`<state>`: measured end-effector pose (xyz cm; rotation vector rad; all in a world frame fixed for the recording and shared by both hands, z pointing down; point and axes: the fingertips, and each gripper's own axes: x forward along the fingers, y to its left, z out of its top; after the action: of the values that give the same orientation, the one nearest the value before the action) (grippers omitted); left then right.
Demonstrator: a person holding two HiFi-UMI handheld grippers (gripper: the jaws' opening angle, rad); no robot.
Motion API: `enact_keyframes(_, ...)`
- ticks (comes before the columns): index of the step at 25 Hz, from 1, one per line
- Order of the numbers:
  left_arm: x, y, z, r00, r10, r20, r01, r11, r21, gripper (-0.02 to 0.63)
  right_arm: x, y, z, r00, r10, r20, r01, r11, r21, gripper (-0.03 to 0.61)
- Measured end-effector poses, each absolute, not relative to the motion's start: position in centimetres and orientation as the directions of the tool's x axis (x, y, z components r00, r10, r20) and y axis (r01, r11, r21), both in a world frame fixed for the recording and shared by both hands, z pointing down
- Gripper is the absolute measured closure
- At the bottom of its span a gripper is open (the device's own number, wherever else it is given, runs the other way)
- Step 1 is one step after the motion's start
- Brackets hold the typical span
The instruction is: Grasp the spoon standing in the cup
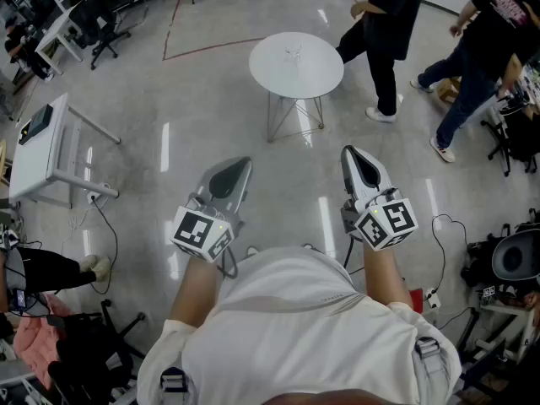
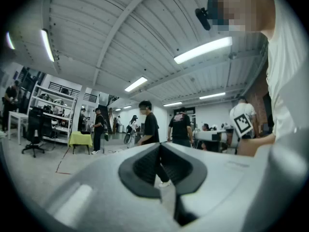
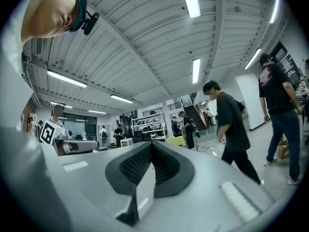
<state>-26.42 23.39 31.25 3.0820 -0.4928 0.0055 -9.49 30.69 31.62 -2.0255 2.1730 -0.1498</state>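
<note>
A small clear cup [image 1: 294, 54] stands on a round white table [image 1: 316, 74] some way ahead of me on the floor. It is too small to tell whether a spoon is in it. I hold my left gripper [image 1: 239, 164] and right gripper [image 1: 353, 151] side by side in front of my chest, well short of the table. Both are shut with nothing between the jaws. In the left gripper view the left gripper [image 2: 160, 147] points up at ceiling and people. The right gripper [image 3: 152, 144] in its own view does the same. Neither gripper view shows the cup.
Two people [image 1: 384, 24] [image 1: 477, 53] walk just right of the round table. A white desk [image 1: 38, 146] stands at the left, with office chairs [image 1: 105, 24] behind it. Cables and a power strip [image 1: 432, 295] lie on the floor, with equipment at the right edge.
</note>
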Motion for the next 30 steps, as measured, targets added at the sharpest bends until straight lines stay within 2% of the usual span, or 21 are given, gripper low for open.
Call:
enact_keyframes(12,-26.6,23.2,31.7,0.951,-0.307,0.019,-0.308,-0.951,0.037,0.612,-10.0,30.7,32.3,-0.071,-0.997,-0.02,-0.979,0.074,-0.189,0.572)
enact_keyframes(19,-26.2,23.5,32.0,0.954,-0.3,0.028,-0.3,-0.953,0.038,0.612,-8.9,30.8,32.1,-0.04,-0.998,-0.053,-0.971,0.052,-0.232,0.572)
enact_keyframes(30,-20.8,24.6,32.4,0.954,-0.296,0.038,-0.298,-0.954,0.04,0.612,-3.2,32.2,33.1,-0.033,-0.999,-0.039,-0.961,0.043,-0.273,0.572)
